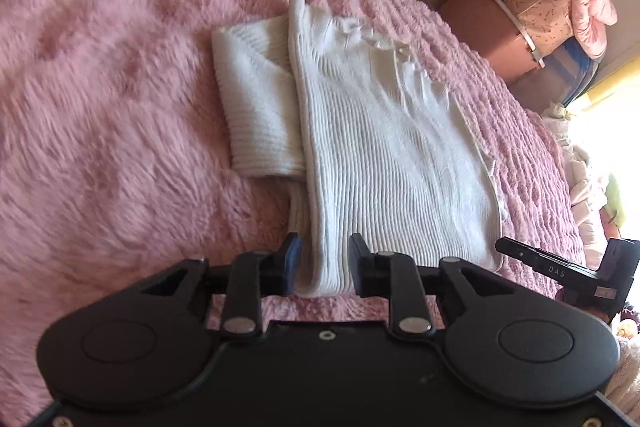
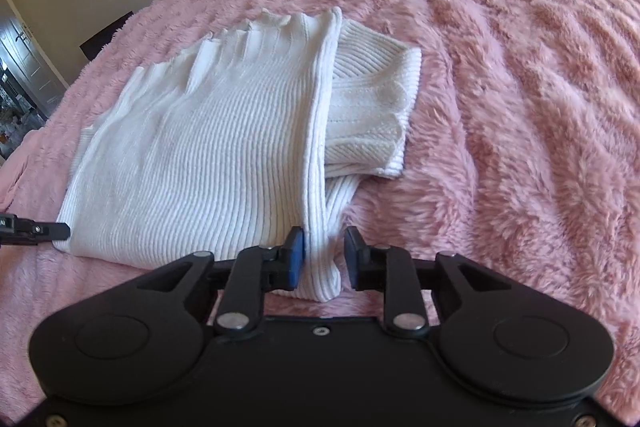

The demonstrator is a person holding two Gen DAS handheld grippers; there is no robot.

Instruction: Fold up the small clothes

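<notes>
"DAS" in white letters, on the right gripper (image 1: 560, 269) (nothing else legible)

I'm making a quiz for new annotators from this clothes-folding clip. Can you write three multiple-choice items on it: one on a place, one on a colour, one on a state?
1. Where does the white sweater lie?
A. on a wooden floor
B. on a pink fluffy blanket
C. in a laundry basket

2. What colour are the pads on the inside of the gripper fingers?
A. blue
B. red
C. yellow

3. How does the right gripper stand to the sweater?
A. shut far from it, over the bare blanket
B. lifting it high off the bed
C. jaws apart, with the near folded edge between them

Answers:
1 B: pink pile shows all round the sweater in both wrist views.
2 A: a blue pad shows on one finger in each view.
3 C: a gap shows between one finger and the knit, and the sweater lies flat.
</notes>
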